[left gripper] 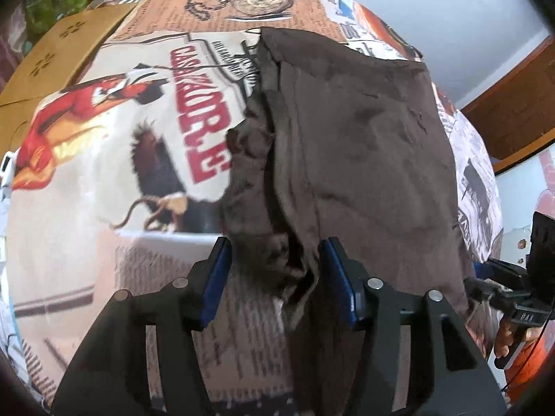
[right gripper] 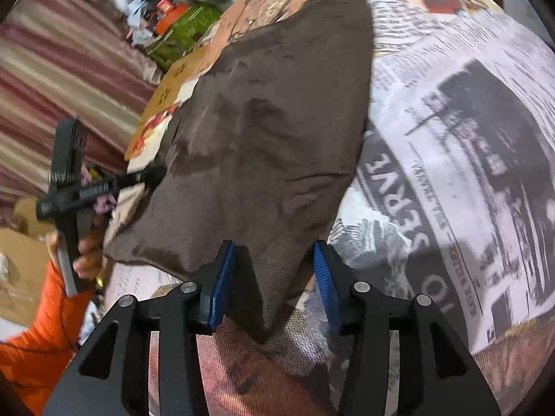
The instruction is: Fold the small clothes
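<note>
A: What is the biggest thing here?

B: The big bed cover printed like old newspapers and posters (left gripper: 104, 208). It fills most of both views. Beside it is a flat tan cardboard sheet (left gripper: 59, 55), and far back sits a green patterned bag (right gripper: 184, 31).

A: Where is the thing to fold?

B: The dark brown soft cloth garment (left gripper: 353, 145) lies on top of the cover, mostly flat. It looks folded over already, because I see stacked layers along its left edge in the left view. Its long way runs from the 2 claws out to the far end of the bed.

A: What is the left gripper (left gripper: 277, 280) doing?

B: Its 2 blue pads (left gripper: 216, 277) stand apart. A bunched, wrinkly bit of the near left edge sits in the gap. The pads do not press it, so I say this claw is open around the cloth.

A: And the right gripper (right gripper: 274, 284)?

B: Its blue pads (right gripper: 222, 284) are apart too. The near right corner of the brown cloth comes to a point between them. It is open, not pinching.

A: Which claw is nearer the cloth?

B: Both are right at the near edge, 1 at each corner. From the right view I see the left tool at the other corner, held by a hand in an orange sleeve (right gripper: 38, 329).

A: What do you think comes next?

B: I guess both claws should close on their corners. Then they could carry the near edge away, along the long way, to the far edge. The bunched left side may fold messy.
</note>
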A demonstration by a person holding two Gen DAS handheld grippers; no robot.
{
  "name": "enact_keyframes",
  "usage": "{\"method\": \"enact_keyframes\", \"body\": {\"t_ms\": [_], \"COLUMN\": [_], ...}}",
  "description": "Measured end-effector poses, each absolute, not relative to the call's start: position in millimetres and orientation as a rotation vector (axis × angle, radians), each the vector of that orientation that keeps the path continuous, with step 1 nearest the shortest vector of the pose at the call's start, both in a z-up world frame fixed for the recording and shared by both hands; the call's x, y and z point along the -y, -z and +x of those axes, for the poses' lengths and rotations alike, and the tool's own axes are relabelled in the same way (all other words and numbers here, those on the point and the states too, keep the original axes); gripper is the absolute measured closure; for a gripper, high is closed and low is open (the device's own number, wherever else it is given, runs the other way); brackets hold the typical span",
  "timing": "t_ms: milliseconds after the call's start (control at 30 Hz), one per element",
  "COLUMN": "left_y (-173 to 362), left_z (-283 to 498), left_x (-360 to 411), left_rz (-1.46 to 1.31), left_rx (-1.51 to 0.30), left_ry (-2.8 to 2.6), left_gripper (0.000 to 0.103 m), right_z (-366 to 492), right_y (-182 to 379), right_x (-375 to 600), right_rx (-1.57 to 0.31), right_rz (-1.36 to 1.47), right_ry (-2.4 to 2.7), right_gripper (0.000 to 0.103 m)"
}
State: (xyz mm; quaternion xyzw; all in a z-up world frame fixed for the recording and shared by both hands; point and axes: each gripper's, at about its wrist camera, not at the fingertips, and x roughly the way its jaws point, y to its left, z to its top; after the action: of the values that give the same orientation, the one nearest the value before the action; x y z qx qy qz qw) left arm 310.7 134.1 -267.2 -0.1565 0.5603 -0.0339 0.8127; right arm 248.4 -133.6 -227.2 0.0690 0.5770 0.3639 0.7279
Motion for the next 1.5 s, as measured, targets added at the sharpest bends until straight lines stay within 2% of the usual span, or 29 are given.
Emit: {"method": "enact_keyframes", "body": {"t_ms": [33, 67, 100, 133, 167, 233, 533, 767, 900, 1167, 1233, 1367, 1433, 1500], "left_y": [268, 268, 268, 268, 269, 264, 203, 178, 196, 297, 306, 295, 284, 270], "left_z": [312, 313, 314, 314, 315, 315, 327, 416, 463, 519, 518, 517, 514, 508], "left_x": [-132, -130, -127, -126, -124, -120, -113, -138, -160, -203, -206, -201, -199, -197], "left_rz": [-0.32, -0.308, -0.297, -0.302, -0.314, -0.285, -0.263, -0.488, -0.607, -0.784, -0.796, -0.725, -0.679, -0.635], "left_rx": [-1.193, -1.187, -1.176, -1.173, -1.176, -1.166, -1.101, -1.108, -1.122, -1.268, -1.266, -1.244, -1.218, -1.179], "left_ry": [0.076, 0.079, 0.086, 0.106, 0.129, 0.121, 0.187, 0.197, 0.156, 0.012, 0.02, 0.045, 0.045, 0.048], "left_gripper": [0.049, 0.051, 0.063, 0.08, 0.085, 0.089, 0.091, 0.091, 0.091, 0.091, 0.091, 0.087, 0.076, 0.067], "right_z": [248, 247, 246, 246, 246, 248, 268, 331, 382, 446, 450, 451, 451, 451], "right_y": [227, 227, 228, 229, 230, 230, 184, 150, 158, 213, 223, 224, 217, 208], "right_x": [132, 130, 129, 128, 126, 126, 133, 130, 124, 109, 104, 98, 102, 107], "right_rx": [-1.273, -1.274, -1.275, -1.274, -1.276, -1.274, -1.137, -1.005, -0.995, -1.094, -1.117, -1.135, -1.128, -1.091], "right_rz": [0.15, 0.152, 0.153, 0.154, 0.152, 0.166, 0.227, 0.285, 0.322, 0.278, 0.254, 0.197, 0.19, 0.195], "right_ry": [-0.812, -0.826, -0.839, -0.846, -0.85, -0.859, -0.915, -0.873, -0.79, -0.628, -0.619, -0.612, -0.6, -0.597], "right_gripper": [0.06, 0.065, 0.073, 0.079, 0.092, 0.096, 0.097, 0.098, 0.098, 0.098, 0.098, 0.094, 0.084, 0.068]}}
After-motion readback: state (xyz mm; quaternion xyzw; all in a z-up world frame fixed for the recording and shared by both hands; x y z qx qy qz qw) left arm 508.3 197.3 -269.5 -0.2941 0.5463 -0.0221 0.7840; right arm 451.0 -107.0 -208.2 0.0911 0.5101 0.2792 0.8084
